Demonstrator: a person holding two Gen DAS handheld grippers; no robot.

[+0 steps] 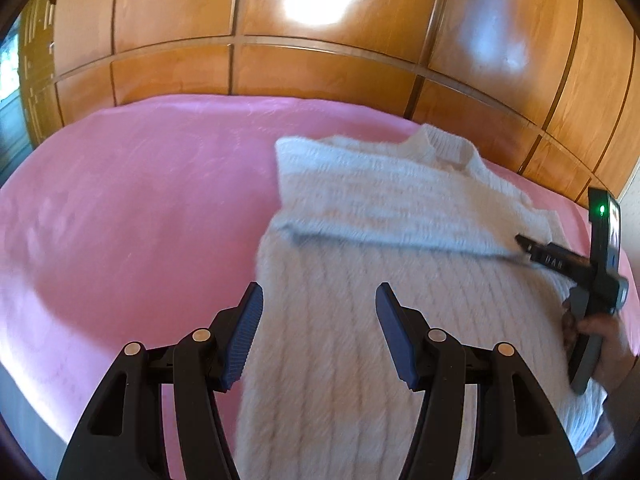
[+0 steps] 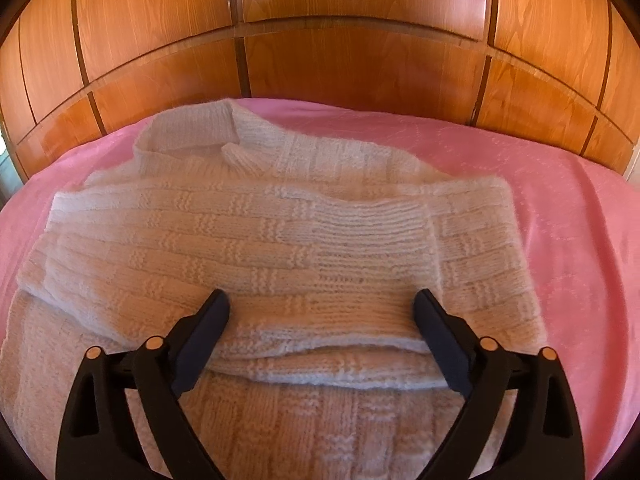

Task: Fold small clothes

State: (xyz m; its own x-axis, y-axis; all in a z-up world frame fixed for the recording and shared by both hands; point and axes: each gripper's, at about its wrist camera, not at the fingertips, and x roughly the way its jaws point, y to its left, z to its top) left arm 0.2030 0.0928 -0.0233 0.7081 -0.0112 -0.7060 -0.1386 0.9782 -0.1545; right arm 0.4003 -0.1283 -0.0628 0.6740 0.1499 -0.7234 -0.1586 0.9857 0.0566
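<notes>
A cream knitted sweater [image 1: 360, 216] lies flat on the pink bedspread [image 1: 140, 200], with a sleeve folded across its body [image 2: 280, 240] and the collar [image 2: 192, 132] at the far end. My left gripper [image 1: 320, 300] hovers open above the sweater's lower body, nothing between its blue pads. My right gripper [image 2: 322, 300] stands wide open with its fingers on either side of the folded sleeve's near edge, the pads not pressing the knit. In the left wrist view the right gripper [image 1: 528, 250] rests its tips on the sweater's right side, held by a person's hand [image 1: 600, 332].
Glossy wooden wardrobe panels [image 2: 360, 60] rise directly behind the bed's far edge. Pink cover [image 2: 560, 208] spreads to the right of the sweater, and more of it lies to the sweater's left. The bed's near left edge [image 1: 24, 392] drops away.
</notes>
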